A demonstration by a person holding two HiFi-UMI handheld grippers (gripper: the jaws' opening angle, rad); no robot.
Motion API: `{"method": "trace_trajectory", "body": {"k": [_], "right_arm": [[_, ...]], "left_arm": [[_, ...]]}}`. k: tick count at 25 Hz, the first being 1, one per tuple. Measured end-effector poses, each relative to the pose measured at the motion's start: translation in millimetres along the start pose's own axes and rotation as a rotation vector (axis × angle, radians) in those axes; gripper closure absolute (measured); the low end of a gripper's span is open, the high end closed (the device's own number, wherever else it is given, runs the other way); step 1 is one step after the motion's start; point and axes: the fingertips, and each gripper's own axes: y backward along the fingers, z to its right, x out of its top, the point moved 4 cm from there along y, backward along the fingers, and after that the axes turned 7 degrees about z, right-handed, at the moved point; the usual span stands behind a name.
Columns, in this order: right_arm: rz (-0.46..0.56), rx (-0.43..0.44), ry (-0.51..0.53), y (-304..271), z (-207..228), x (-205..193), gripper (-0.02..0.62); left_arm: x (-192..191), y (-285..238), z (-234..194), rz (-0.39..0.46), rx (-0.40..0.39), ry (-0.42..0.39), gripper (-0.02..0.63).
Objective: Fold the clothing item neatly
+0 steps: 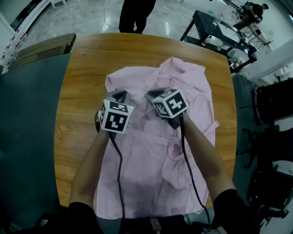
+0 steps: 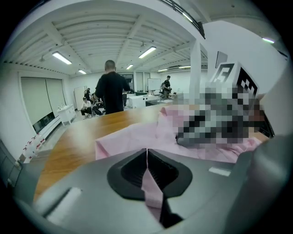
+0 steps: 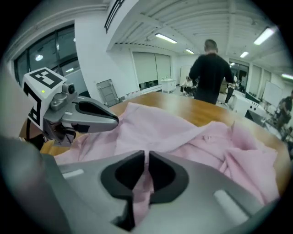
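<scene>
Two grips on the pink shirt [image 1: 192, 84]. Left gripper [image 1: 118, 96] fingers [image 2: 132, 170] clenched on a thin fold of it; right gripper [image 1: 154, 94] fingers [image 3: 126, 171] likewise pinch a fold. Shirt lies spread and rumpled on the wooden bench [image 1: 82, 77], grippers side by side over its upper middle. Person [image 1: 136, 13] in dark clothes stands just past the bench's far edge.

Wooden table [image 1: 82, 87], pale floor [image 1: 87, 16], ceiling striplights [image 2: 62, 57]
</scene>
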Motion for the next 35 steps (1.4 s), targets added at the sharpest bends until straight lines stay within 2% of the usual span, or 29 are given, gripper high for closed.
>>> {"method": "trace_trajectory", "body": {"k": [1,5,11,19,21,25,31,33,35], "right_arm": [[-0.004,0.001,0.027,1.7,0.8,4.0,0.574],[0.042,-0.021,0.075,9.5,22.9,37.0,0.578],[0.138,-0.137,0.136,9.9,72.1,95.7,0.578],[0.295,-0.325,0.191,2.0,146.6,137.5,0.578],[0.301,-0.341,0.221,-7.0,154.8,141.0,0.578],[0.235,-0.361,0.288,-36.3,172.4,127.5,0.577],[0.102,-0.373,0.349,-65.5,183.5,93.8,0.560],[0.103,-0.367,0.354,-64.1,185.6,90.4,0.511],[0.149,-0.365,0.344,-50.3,185.4,94.1,0.494]], "left_arm": [[1.4,1.2,-1.2,0.011,0.001,-0.005,0.591],[9.2,3.8,-9.6,0.054,0.013,-0.019,0.591],[15.7,-6.8,-24.6,0.044,0.007,-0.057,0.591],[54.0,-56.6,-49.7,0.044,0.000,-0.077,0.591],[53.2,-70.2,-62.3,0.003,0.046,-0.091,0.591],[41.3,-88.7,-83.7,-0.070,0.122,-0.122,0.591],[20.1,-95.0,-89.3,-0.096,0.123,-0.097,0.591],[20.5,-93.2,-88.5,-0.084,0.118,-0.093,0.591],[24.4,-87.2,-86.8,-0.071,0.114,-0.099,0.591]]}}
